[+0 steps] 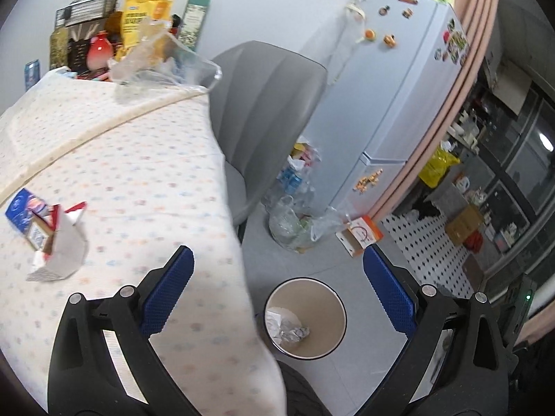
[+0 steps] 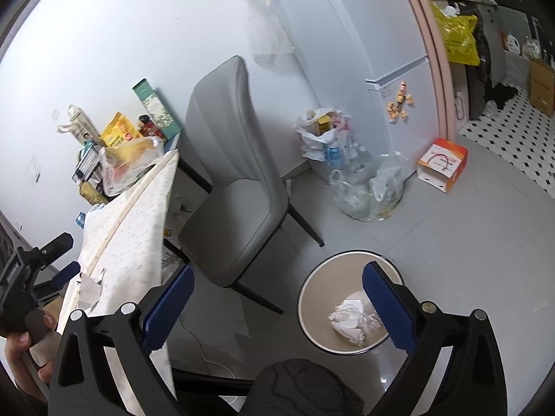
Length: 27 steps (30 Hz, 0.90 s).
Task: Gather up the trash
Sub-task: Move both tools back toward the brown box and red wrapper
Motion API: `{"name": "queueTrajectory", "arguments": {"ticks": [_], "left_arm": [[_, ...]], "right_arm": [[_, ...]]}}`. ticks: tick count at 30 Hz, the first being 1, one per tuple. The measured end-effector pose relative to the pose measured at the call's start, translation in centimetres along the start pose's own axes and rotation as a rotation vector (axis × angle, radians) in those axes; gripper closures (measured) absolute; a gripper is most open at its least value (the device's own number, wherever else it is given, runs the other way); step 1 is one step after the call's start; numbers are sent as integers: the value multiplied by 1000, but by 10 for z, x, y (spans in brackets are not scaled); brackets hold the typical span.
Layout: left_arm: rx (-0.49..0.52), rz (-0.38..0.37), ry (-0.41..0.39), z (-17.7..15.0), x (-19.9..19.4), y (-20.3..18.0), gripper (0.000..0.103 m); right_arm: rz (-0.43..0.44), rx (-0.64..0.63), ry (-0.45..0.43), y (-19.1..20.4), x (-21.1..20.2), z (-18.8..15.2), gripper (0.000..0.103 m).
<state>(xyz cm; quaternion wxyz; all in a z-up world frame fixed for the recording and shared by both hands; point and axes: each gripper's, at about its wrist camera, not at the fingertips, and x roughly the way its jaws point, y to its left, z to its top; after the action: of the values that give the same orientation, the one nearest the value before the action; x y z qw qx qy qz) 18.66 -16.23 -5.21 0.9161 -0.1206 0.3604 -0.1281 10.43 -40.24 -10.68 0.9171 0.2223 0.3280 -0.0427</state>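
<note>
A round beige waste bin (image 1: 333, 298) stands on the floor beside the table, with crumpled white paper (image 1: 288, 326) inside. It also shows in the right wrist view (image 2: 312, 298) with crumpled paper (image 2: 350, 319) in it. A torn cardboard carton (image 1: 52, 239) lies on the dotted tablecloth (image 1: 138, 173) at the left. My left gripper (image 1: 277, 277) is open and empty, above the table edge and the bin. My right gripper (image 2: 277, 298) is open and empty, above the floor next to the bin. The left gripper also shows at the left edge of the right wrist view (image 2: 52, 260).
A grey chair (image 2: 236, 187) stands at the table's far side. Clear bags of bottles (image 2: 367, 183) and an orange-white box (image 2: 444, 163) sit on the floor by the white fridge (image 1: 392, 86). Boxes, bags and a crumpled clear bag (image 1: 156, 59) crowd the table's back.
</note>
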Motion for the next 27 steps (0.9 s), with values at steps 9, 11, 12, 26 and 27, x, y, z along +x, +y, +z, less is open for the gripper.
{"name": "queueTrajectory", "arguments": {"ticks": [9, 11, 12, 26, 27], "left_arm": [[-89, 17, -52, -5, -31, 62, 6], [-110, 21, -63, -5, -37, 75, 6], [-121, 24, -70, -5, -40, 83, 6], [-287, 74, -151, -13, -78, 176, 6], [-297, 81, -154, -14, -80, 182, 6]], "right_arm": [[37, -88, 24, 59, 9, -7, 8], [49, -104, 26, 72, 11, -9, 8], [56, -116, 29, 80, 13, -10, 8], [155, -301, 95, 192, 40, -16, 15], [164, -310, 102, 199, 43, -18, 16]]}}
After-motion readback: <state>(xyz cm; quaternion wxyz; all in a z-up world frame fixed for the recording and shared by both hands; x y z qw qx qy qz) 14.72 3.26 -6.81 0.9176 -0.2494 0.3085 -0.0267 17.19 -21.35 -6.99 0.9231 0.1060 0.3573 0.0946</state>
